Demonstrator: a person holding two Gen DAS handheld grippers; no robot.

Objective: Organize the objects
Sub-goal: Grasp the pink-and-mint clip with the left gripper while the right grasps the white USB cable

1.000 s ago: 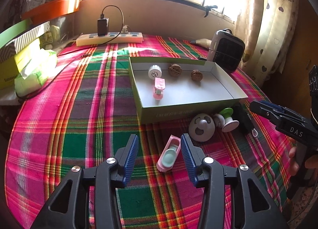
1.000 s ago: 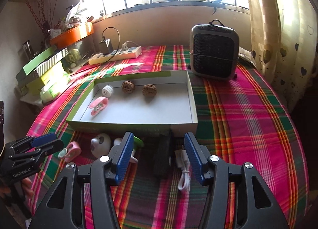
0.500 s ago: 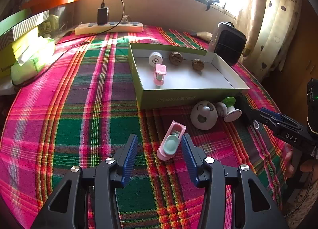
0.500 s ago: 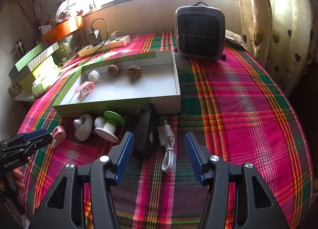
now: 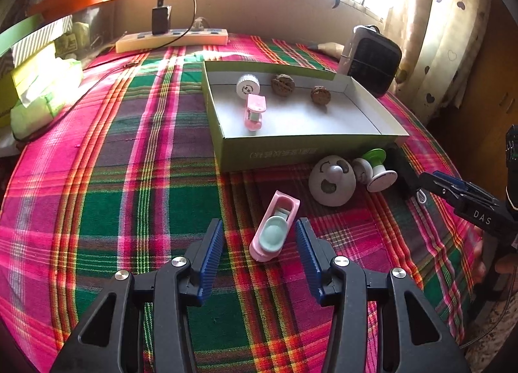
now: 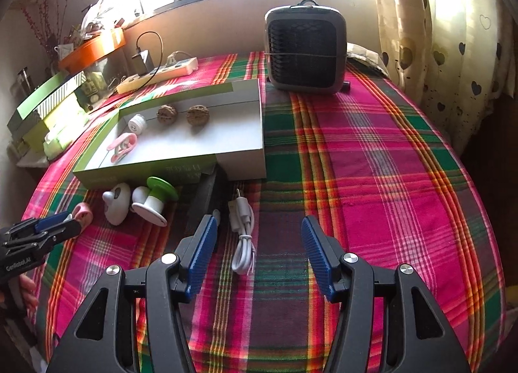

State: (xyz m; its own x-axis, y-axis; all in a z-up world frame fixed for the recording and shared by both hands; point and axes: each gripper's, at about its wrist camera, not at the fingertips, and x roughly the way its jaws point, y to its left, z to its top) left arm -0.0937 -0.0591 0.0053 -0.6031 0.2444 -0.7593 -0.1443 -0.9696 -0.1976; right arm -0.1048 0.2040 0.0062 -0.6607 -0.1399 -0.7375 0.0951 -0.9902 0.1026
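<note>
My left gripper (image 5: 259,224) is open and hovers low over the plaid cloth. A pink clip with a mint pad (image 5: 273,230) lies between its blue pads, touching neither. My right gripper (image 6: 259,221) is open too, with a coiled white USB cable (image 6: 242,234) on the cloth between its fingers. A black block (image 6: 207,191) lies just beyond its left finger. The shallow green box (image 5: 291,153) holds a white cap (image 5: 247,85), two walnuts (image 5: 283,83) and another pink clip (image 5: 254,111). A white round toy (image 5: 330,182) and a green-and-white spool (image 5: 375,169) sit in front of the box.
A small dark heater (image 6: 306,52) stands behind the box at the back right. A power strip with a charger (image 5: 171,39) runs along the far wall. Stacked green boxes (image 5: 39,88) crowd the left edge. The table's round edge drops off on the right by the curtain (image 6: 453,33).
My right gripper has shifted right and lower: the black block was between its fingers, now the white cable is. The left gripper has hardly moved and still frames the pink clip.
</note>
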